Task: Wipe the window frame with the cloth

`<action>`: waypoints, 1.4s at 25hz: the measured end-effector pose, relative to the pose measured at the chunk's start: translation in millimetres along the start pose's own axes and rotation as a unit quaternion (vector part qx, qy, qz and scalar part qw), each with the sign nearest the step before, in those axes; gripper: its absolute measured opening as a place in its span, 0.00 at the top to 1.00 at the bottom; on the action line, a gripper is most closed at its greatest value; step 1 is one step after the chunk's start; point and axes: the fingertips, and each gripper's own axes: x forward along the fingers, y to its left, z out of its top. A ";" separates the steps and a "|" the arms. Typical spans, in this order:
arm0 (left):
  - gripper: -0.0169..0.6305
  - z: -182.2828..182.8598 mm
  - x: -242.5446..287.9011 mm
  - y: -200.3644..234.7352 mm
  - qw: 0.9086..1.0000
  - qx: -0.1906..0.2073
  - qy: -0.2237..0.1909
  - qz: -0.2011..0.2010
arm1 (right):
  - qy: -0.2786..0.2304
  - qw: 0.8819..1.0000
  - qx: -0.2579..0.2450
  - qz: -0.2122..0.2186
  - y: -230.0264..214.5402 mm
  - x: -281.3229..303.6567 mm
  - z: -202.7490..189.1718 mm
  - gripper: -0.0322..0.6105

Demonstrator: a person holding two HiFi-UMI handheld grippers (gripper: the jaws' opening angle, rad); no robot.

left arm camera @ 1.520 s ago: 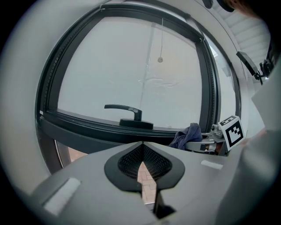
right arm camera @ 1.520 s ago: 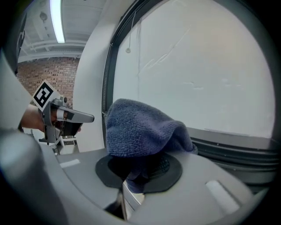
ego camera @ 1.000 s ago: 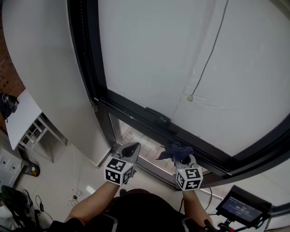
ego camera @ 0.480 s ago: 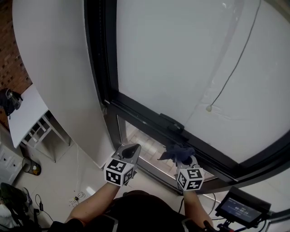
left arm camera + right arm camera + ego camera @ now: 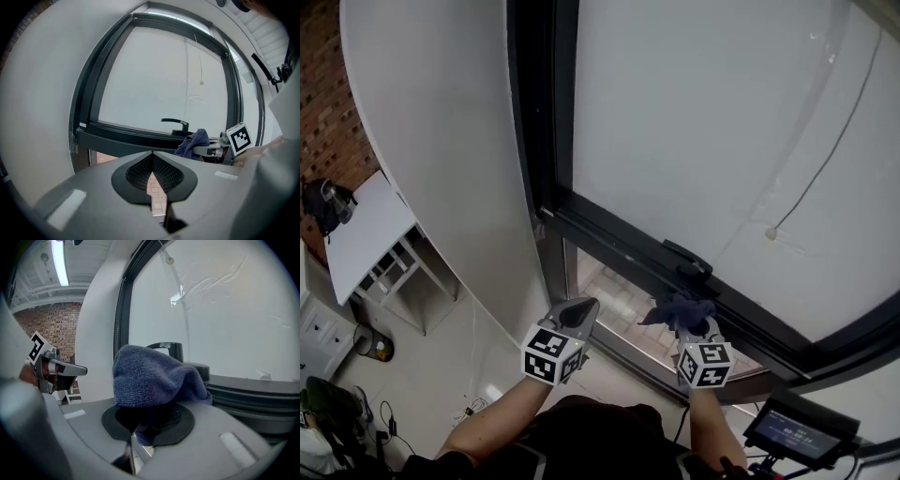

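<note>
Your right tongs (image 5: 694, 330) are clamped on the blue cloth (image 5: 675, 309). In the right gripper view, 1 fold is pinched between the dark pads (image 5: 180, 420), and the rest of the cloth bunches up over and ahead of the tips. The bundle sits just below the lower rail of the black window frame (image 5: 619, 246), near the handle (image 5: 689, 255) on that rail. Whether the cloth touches the rail does not show.

Your left tongs (image 5: 579, 309) are together at the tips and hold nothing; the left gripper view shows the 2 ribbed pads (image 5: 138, 171) meeting at the front. They sit beside the right tongs on the left, apart from them and from the cloth, and point toward the lower rail near its left corner.

A thin cord (image 5: 825, 150) hangs against the white pane (image 5: 694, 122) and ends in a small knob (image 5: 772, 233). A white surface (image 5: 366, 234) stands down at your far left, beside the white wall (image 5: 441, 169).
</note>
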 end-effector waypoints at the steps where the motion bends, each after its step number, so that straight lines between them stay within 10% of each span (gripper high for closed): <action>1: 0.98 0.1 -2.4 4.0 1.000 0.001 0.000 0.001 | 0.001 1.000 -0.001 -0.001 2.6 3.1 1.1 0.86; 35: 0.98 20.5 -2.7 124.2 0.994 -0.033 -0.012 0.103 | 0.018 0.998 0.027 0.058 101.3 128.6 24.0 0.86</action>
